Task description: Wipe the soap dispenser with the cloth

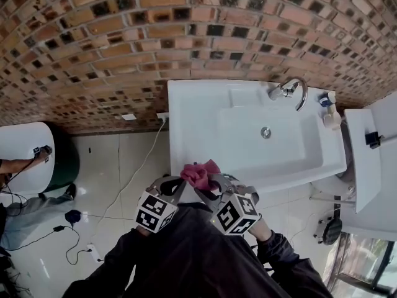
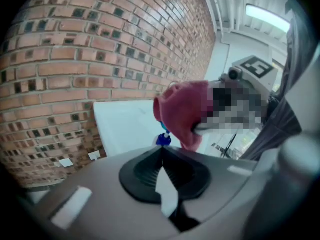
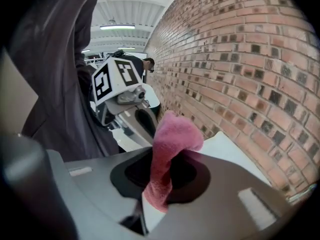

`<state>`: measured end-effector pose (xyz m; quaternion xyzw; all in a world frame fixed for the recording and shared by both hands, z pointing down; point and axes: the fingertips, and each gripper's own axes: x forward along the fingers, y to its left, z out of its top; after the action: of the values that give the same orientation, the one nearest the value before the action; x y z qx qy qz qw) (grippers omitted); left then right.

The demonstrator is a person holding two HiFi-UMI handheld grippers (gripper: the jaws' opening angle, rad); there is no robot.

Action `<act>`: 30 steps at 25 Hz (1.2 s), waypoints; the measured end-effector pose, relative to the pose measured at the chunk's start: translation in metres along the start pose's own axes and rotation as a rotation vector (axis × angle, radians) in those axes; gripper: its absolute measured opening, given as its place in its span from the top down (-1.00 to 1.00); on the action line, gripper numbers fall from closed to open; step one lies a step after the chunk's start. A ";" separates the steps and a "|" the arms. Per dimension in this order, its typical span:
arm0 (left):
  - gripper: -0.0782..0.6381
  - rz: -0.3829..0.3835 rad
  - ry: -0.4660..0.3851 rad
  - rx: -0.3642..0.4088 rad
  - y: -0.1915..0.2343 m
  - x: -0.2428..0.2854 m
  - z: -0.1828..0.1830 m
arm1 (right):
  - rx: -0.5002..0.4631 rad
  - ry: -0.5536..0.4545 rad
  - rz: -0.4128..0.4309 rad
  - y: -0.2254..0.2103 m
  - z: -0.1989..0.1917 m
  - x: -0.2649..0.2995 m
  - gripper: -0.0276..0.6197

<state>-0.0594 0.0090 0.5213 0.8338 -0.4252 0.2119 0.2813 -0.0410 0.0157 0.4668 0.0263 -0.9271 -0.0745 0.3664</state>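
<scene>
Sitting pinched in right tongs (image 3: 150,186): cloth (image 3: 174,136)
</scene>
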 end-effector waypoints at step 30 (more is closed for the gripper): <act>0.78 -0.062 0.197 0.143 -0.004 0.035 -0.008 | 1.391 -0.255 0.304 -0.005 -0.118 0.072 0.73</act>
<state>-0.0379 -0.0047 0.5467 0.8397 -0.3533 0.3135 0.2679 -0.0134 -0.0112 0.5995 0.1151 -0.7887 0.5822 0.1602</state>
